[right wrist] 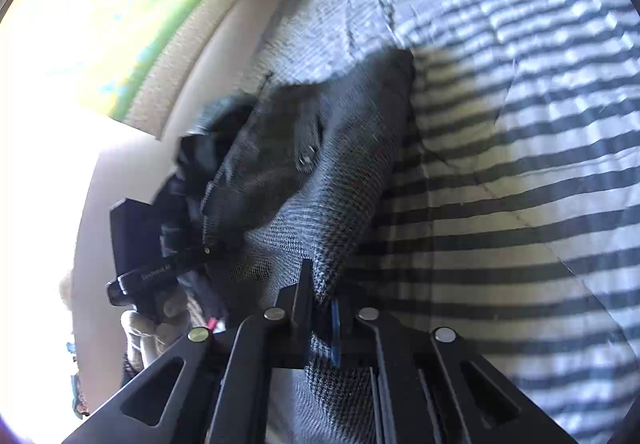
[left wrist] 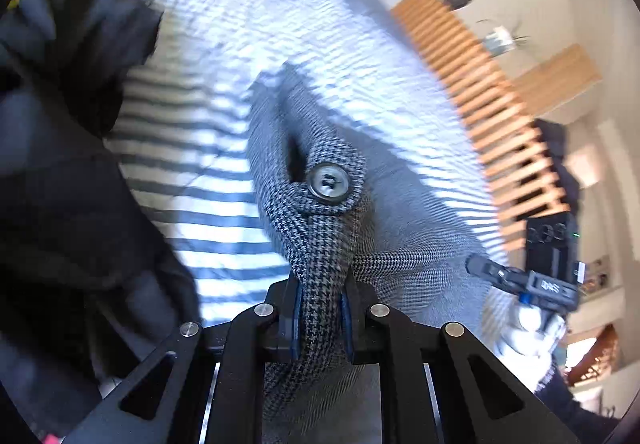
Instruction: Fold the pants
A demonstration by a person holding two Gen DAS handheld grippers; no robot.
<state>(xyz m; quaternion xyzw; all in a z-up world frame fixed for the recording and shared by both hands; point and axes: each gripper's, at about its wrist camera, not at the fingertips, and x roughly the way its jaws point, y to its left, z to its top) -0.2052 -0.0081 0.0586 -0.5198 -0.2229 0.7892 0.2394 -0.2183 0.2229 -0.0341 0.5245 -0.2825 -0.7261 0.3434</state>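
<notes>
The left hand-held gripper (left wrist: pixel 320 308) is pinching the houndstooth pants (left wrist: pixel 320 228) just below their button (left wrist: pixel 328 181), over the striped bedspread (left wrist: pixel 208 180). The right hand-held gripper (right wrist: pixel 322 310) is clamping another edge of the pants.

Matt woven houndstooth pants (left wrist: pixel 320 244)

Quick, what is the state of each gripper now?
Left gripper: closed on the pants.
Right gripper: closed on the pants too.
</notes>
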